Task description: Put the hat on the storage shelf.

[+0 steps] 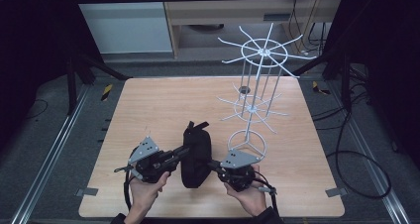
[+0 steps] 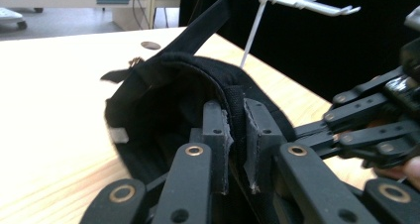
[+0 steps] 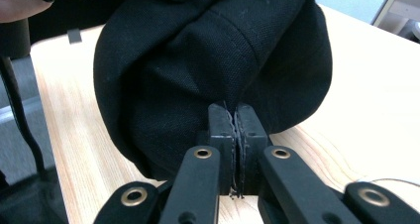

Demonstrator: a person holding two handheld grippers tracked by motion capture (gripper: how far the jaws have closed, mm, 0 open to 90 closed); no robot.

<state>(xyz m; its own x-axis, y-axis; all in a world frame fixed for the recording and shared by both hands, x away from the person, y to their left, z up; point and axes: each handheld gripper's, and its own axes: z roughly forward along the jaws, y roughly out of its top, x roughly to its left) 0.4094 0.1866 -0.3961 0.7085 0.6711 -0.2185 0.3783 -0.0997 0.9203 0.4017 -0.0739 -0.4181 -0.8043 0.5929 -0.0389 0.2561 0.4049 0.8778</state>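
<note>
A black cap (image 1: 196, 154) sits on the near half of the wooden table (image 1: 148, 105), directly between the two grippers and just left of the base ring of a white wire display rack (image 1: 257, 92). The left gripper (image 1: 182, 152), held in the person's left hand (image 1: 144, 187), reaches in from the left and pinches the cap's thick rim; in the left gripper view that rim (image 2: 236, 105) runs between the two pads, which press on it from either side. The right gripper (image 1: 214, 163), held in the right hand (image 1: 247, 194), comes in from the right with its jaws pressed together on a fold of the cap's fabric (image 3: 236, 92). The cap's long axis runs near to far, and a black strap (image 1: 197, 127) points away at its far end.
</note>
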